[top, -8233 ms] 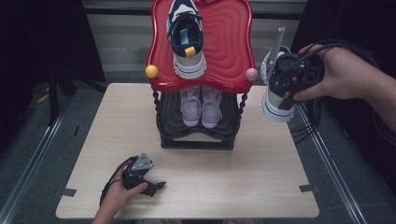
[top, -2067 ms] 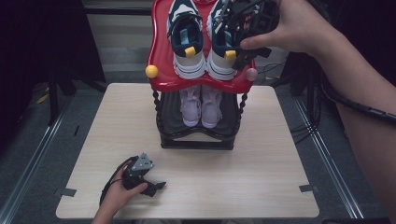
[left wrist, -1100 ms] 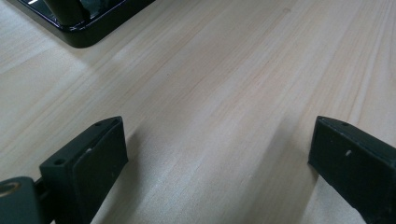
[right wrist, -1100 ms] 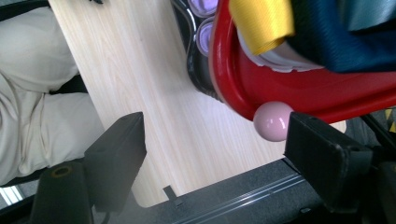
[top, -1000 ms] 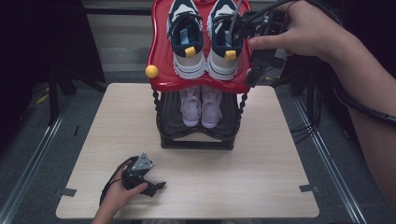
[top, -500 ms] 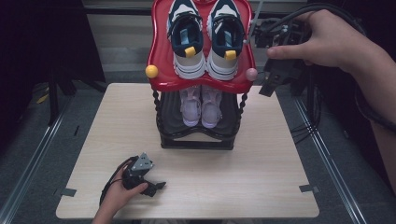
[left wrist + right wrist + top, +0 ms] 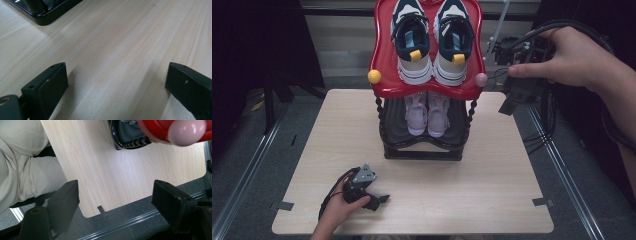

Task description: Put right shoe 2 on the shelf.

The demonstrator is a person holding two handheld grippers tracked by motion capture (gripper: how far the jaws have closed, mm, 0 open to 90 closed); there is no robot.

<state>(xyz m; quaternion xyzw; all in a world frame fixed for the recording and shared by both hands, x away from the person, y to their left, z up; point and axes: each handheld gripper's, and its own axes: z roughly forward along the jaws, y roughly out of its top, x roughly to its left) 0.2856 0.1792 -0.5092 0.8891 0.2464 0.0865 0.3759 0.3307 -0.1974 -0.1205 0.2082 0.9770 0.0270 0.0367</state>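
A shoe rack stands at the back middle of the table. Two navy and white sneakers lie side by side on its red top shelf. On the black lower shelf sits a pale pink pair. A hand holds my right gripper in the air just right of the rack, apart from the shoes; its jaws stand open and empty. Near the front left of the table my left gripper rests low, open over bare wood.
A pink ball and a yellow ball stick out at the red shelf's front corners. The rack's black base lies ahead of the left gripper. Cables hang off the table's right side. A trouser leg lies beyond the table's front edge.
The right gripper carried the second sneaker onto the red shelf, let it go, then drew back to the right and downward, empty. The left gripper has not moved.
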